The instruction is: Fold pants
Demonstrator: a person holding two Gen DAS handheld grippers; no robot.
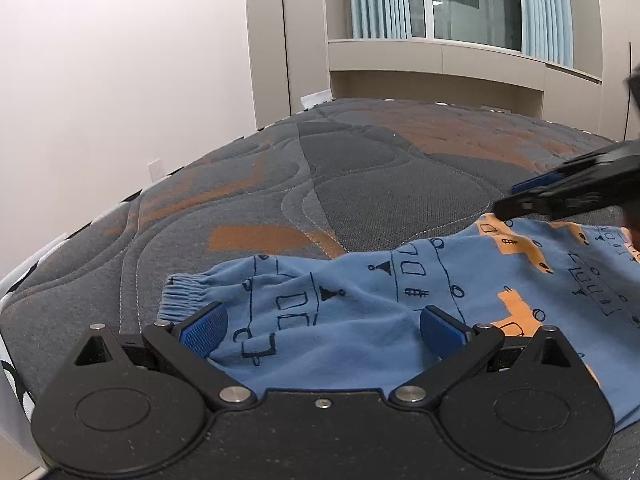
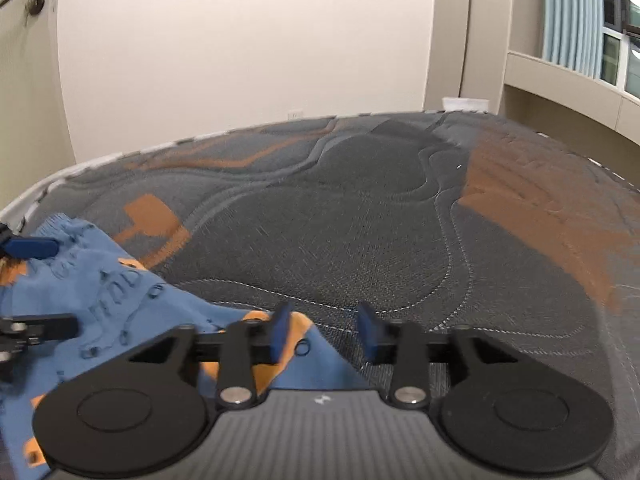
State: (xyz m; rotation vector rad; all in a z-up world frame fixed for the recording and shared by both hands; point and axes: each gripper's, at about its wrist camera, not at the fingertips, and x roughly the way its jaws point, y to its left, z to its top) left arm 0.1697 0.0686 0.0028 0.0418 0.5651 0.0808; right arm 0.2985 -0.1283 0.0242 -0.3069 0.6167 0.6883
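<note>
The blue printed pants (image 1: 360, 300) lie along the near edge of the mattress (image 1: 360, 168), long axis left to right, ribbed cuff (image 1: 180, 292) leftmost. The left gripper (image 1: 320, 330), jaws spread wide, straddles the cuff end. The right gripper (image 2: 323, 334), jaws partly spread and empty, hovers at the opposite end.

Quilted grey-orange mattress (image 1: 360, 184), window (image 1: 452, 0), door (image 2: 24, 60).
</note>
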